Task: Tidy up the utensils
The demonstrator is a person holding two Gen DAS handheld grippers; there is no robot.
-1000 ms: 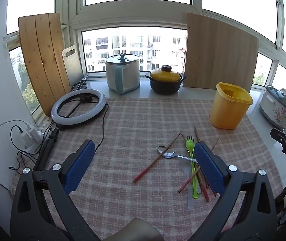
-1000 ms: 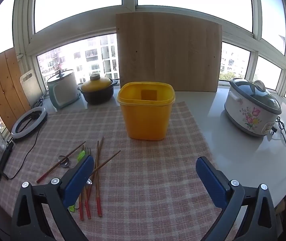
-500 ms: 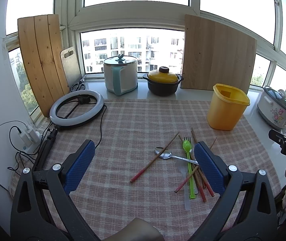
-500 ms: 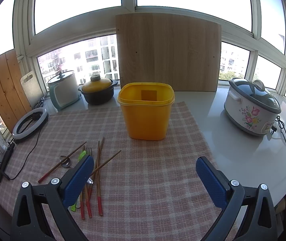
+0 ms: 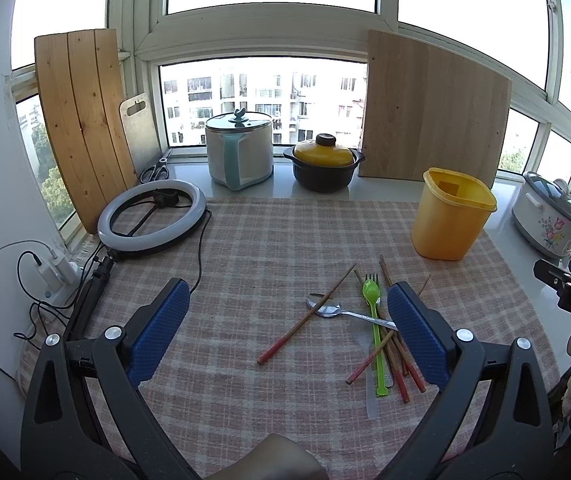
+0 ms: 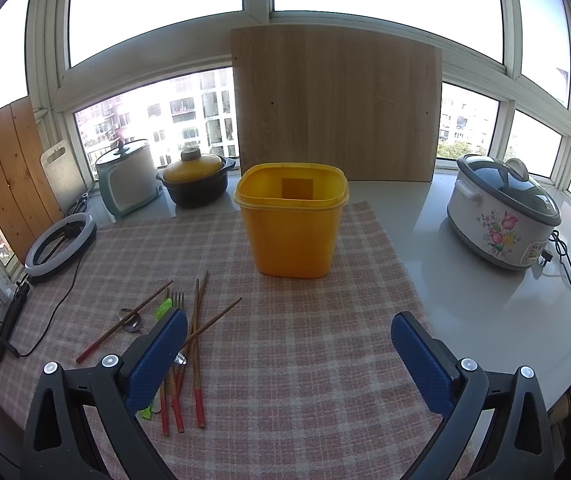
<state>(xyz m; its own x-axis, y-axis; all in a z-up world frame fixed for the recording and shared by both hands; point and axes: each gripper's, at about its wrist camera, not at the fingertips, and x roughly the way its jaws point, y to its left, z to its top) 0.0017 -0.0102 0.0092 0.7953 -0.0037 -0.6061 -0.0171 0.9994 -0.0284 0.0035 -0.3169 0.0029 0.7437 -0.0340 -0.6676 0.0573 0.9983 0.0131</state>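
A loose pile of utensils lies on the checked cloth: several red-tipped wooden chopsticks [image 5: 306, 319], a metal spoon [image 5: 327, 309], a green plastic spoon [image 5: 374, 322] and a metal fork [image 5: 372, 279]. The pile also shows in the right wrist view [image 6: 195, 322]. An empty yellow plastic container [image 5: 450, 219] [image 6: 293, 222] stands upright behind the pile. My left gripper [image 5: 287, 308] is open and empty above the cloth, left of the pile. My right gripper [image 6: 287, 338] is open and empty in front of the container; its left finger covers part of the pile.
A ring light [image 5: 152, 213] with cable lies at the left. A white kettle [image 5: 240, 151] and a yellow-lidded pot [image 5: 325, 163] stand at the back by the window. Wooden boards [image 5: 431, 118] lean on the window. A floral rice cooker [image 6: 503, 211] sits at the right.
Both grippers have drawn back and up a little, so the table looks slightly farther away. Both stay open. The utensils and container have not moved.
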